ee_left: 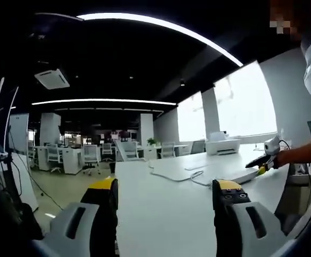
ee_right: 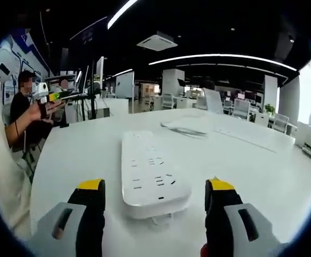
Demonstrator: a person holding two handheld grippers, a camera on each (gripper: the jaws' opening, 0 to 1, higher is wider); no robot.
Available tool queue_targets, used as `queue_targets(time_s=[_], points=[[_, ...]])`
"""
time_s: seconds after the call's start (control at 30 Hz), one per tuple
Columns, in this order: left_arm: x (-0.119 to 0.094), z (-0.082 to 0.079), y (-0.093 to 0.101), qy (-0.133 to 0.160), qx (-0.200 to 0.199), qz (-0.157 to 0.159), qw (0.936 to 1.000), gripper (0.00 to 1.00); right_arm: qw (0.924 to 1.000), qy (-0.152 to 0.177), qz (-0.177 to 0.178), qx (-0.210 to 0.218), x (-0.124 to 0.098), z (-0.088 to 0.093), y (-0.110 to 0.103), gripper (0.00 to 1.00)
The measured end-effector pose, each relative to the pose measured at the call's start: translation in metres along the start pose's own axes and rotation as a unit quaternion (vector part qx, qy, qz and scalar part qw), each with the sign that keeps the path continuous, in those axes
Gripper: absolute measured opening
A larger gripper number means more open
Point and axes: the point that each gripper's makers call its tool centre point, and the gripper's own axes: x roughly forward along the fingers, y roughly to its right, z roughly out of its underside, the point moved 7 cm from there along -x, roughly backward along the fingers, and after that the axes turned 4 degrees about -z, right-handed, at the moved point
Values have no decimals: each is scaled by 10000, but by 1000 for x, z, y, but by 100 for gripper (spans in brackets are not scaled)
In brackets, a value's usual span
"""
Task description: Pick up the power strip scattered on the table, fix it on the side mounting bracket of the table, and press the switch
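Note:
A long white power strip (ee_right: 151, 174) lies flat on the white table (ee_right: 263, 166), its near end between the jaws of my right gripper (ee_right: 155, 184). Those jaws stand open on either side of it, not touching. Its white cable (ee_right: 185, 127) curls on the table beyond the far end. In the left gripper view the power strip (ee_left: 225, 172) lies at the right of the table (ee_left: 161, 214), with the right gripper (ee_left: 266, 159) held by a hand at its end. My left gripper (ee_left: 167, 187) is open over bare tabletop, well short of the strip.
A person (ee_right: 24, 112) sits at the table's left edge in the right gripper view, holding a device. A white printer (ee_left: 222, 145) stands by the window. Desks and office chairs (ee_left: 91, 156) fill the room behind; the table's left edge (ee_left: 117, 193) drops to open floor.

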Motion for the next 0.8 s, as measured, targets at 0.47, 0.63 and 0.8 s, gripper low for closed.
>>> queue_targets(time_s=[0.47, 0.63, 0.8], points=[[-7, 3, 3, -13, -129, -52, 9999, 75, 9997, 90, -145, 166, 2, 5, 5, 65], [-7, 4, 3, -6, -149, -62, 9999, 75, 9996, 81, -259, 116, 4, 6, 5, 62], [-6, 5, 3, -20, -181, -59, 9998, 75, 9996, 50, -284, 76, 5, 7, 4, 60]])
